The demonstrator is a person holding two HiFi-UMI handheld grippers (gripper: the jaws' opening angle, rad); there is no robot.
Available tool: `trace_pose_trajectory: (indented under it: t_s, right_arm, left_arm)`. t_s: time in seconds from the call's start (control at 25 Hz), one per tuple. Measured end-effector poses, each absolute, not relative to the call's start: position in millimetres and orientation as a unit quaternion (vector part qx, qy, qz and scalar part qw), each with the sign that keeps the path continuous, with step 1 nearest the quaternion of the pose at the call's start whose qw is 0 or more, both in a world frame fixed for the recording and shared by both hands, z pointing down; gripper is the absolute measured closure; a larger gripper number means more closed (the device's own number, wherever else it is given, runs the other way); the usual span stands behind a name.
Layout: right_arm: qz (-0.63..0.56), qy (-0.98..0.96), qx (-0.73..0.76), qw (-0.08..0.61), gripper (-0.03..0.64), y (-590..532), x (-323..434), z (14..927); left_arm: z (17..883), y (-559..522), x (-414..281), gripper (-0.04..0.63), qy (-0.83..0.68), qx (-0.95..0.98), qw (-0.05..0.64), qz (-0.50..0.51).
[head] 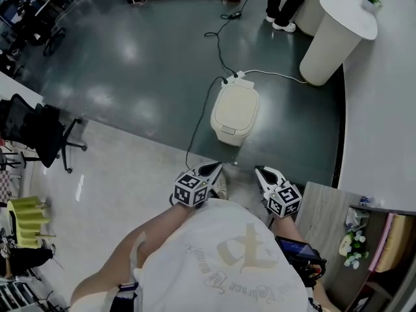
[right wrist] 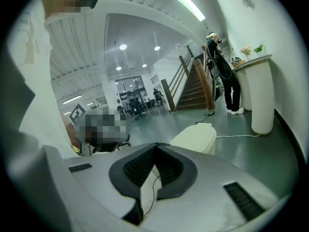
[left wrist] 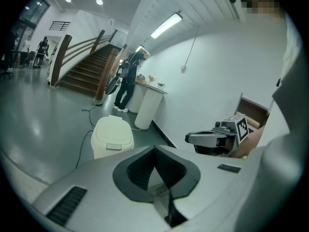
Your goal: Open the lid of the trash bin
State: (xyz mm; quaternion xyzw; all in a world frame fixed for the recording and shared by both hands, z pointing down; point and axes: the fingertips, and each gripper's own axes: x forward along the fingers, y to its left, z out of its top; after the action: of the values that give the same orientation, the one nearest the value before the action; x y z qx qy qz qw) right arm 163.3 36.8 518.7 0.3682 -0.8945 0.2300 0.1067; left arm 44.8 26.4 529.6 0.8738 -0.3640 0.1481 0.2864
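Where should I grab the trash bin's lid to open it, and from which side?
Grip the lid at its front edge, by the small tab facing you, coming from the near side and lifting. The tab juts out there, and the far edge, by the cable, looks like the hinge. The lid lies closed.

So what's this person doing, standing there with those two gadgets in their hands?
A person stands holding a grey two-jaw tool in each hand. The left gripper and the right gripper are close to the body, both with jaws together and nothing in them. On the dark floor ahead sits a cream plastic trash bin, its lid shut. Neither gripper touches it, so opening the lid has not begun.
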Motion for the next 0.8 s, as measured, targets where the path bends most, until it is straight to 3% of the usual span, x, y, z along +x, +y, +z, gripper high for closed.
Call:
trace_pose_trajectory:
  t_s: [0.8]
  right_arm:
    - [0.212,-0.892,0.375,0.134,0.615,-103.3,120.2,519.9]
  left_arm:
    - [528.1,-122.1,-1.6,0.58,-0.36,0.882,0.281,0.116]
